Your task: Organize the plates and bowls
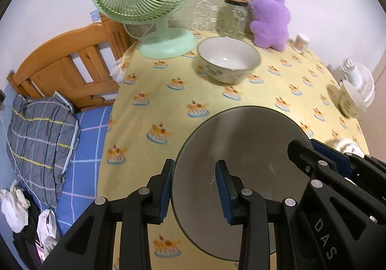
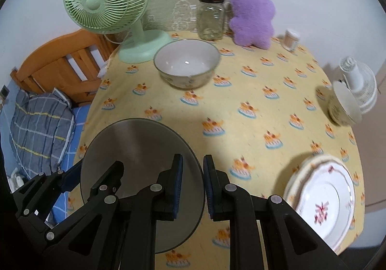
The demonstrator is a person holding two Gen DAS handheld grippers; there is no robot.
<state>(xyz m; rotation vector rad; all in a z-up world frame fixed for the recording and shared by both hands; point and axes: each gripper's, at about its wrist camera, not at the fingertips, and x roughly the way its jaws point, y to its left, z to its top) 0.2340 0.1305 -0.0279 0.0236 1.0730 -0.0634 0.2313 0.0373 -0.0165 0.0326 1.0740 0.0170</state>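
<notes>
A grey round plate (image 1: 241,149) is held over the yellow tablecloth, and it also shows in the right wrist view (image 2: 137,146). My left gripper (image 1: 195,188) straddles its left rim, one finger on each side. My right gripper (image 2: 193,188) straddles its right rim and shows at the right of the left wrist view (image 1: 320,161). A white floral bowl (image 1: 228,60) stands at the back, also in the right wrist view (image 2: 187,62). A second bowl (image 2: 342,105) sits at the right edge. White floral plates (image 2: 323,200) are stacked at the front right.
A green fan (image 2: 108,4), a glass jar (image 2: 211,17), a purple plush (image 2: 252,14) and a small container (image 2: 291,39) line the table's back. A white fan (image 2: 357,84) stands at the right. A wooden bed (image 1: 65,64) with bedding lies left of the table.
</notes>
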